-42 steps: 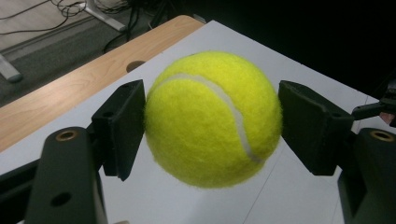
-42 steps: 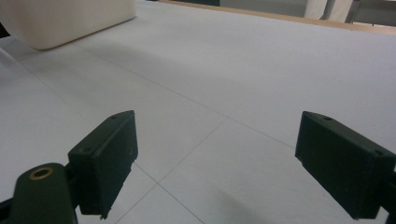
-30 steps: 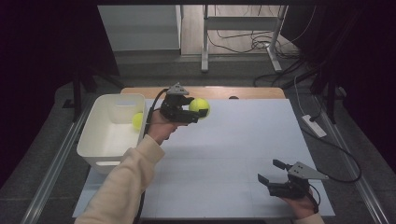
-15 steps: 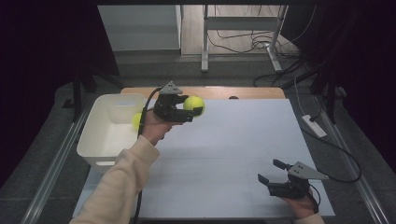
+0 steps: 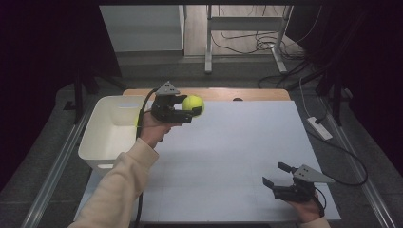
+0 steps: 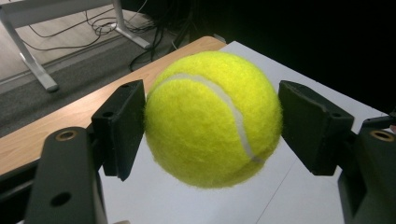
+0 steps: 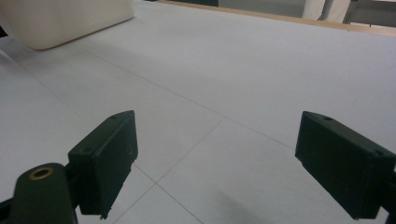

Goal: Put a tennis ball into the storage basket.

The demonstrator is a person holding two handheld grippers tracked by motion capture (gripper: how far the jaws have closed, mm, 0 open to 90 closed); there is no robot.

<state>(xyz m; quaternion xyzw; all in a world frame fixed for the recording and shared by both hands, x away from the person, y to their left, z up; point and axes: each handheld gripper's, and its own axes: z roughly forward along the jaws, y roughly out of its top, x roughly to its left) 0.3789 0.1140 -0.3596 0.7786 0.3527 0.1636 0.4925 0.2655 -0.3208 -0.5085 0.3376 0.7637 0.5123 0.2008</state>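
Left gripper (image 5: pixel 190 110) is clamping a yellow tennis ball (image 5: pixel 194 104), lifted clear of the table (image 5: pixel 228 152) near the far edge, just right of the white plastic bin (image 5: pixel 102 137). In the left gripper view the tennis ball (image 6: pixel 214 119) is sitting between both black pads (image 6: pixel 126 123), left pad pressing on the felt, right pad at the ball's edge, white seam curving across the front. The ball is hanging over the white tabletop close to its wooden far rim (image 6: pixel 93 107). A second yellow-green ball (image 5: pixel 138 121) is peeking out inside the bin, mostly hidden behind the left hand (image 5: pixel 154 128); cannot tell what it is resting on. The cream sleeve (image 5: pixel 119 190) is coming in from the bottom left, cable trailing down alongside it. Right gripper (image 5: pixel 275 175) is sitting low at the near right corner of the table, well apart from the ball and bin, jaws spread wide with nothing between them. In the right gripper view its two jaws are framing bare white tabletop, with the bin (image 7: pixel 70 18) at upper left in the distance. Right hand (image 5: pixel 306 209) is partly cut off by the bottom edge.
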